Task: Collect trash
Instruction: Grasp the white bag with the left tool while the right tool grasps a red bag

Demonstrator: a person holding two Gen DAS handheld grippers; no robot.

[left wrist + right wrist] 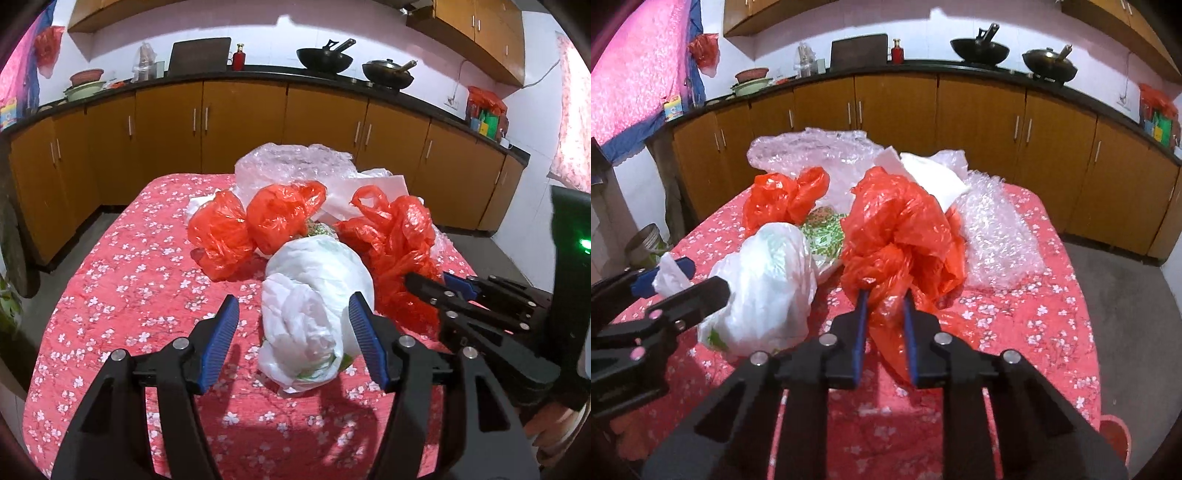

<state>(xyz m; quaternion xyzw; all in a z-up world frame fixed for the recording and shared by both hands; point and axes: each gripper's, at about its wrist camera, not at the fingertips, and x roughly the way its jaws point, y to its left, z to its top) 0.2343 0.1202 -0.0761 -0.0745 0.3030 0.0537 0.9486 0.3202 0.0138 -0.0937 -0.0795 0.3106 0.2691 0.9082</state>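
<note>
A white plastic bag [314, 314] lies on the red floral tablecloth [122, 295]. My left gripper [293, 310] is open, its blue pads on either side of the bag's near end. The bag also shows in the right wrist view [764, 288]. My right gripper [886, 295] is shut on a crumpled red plastic bag [905, 236], which also shows in the left wrist view [399, 240] with the right gripper [428, 284] at its near side. Two more red bags [255, 225] lie behind.
Bubble wrap [993, 236], clear plastic [291, 166] and white paper [931, 173] are piled at the table's far side. A green patterned wrapper [823, 236] lies between the bags. Wooden cabinets [240, 122] and a counter with woks stand behind. A red bin [1115, 439] is below right.
</note>
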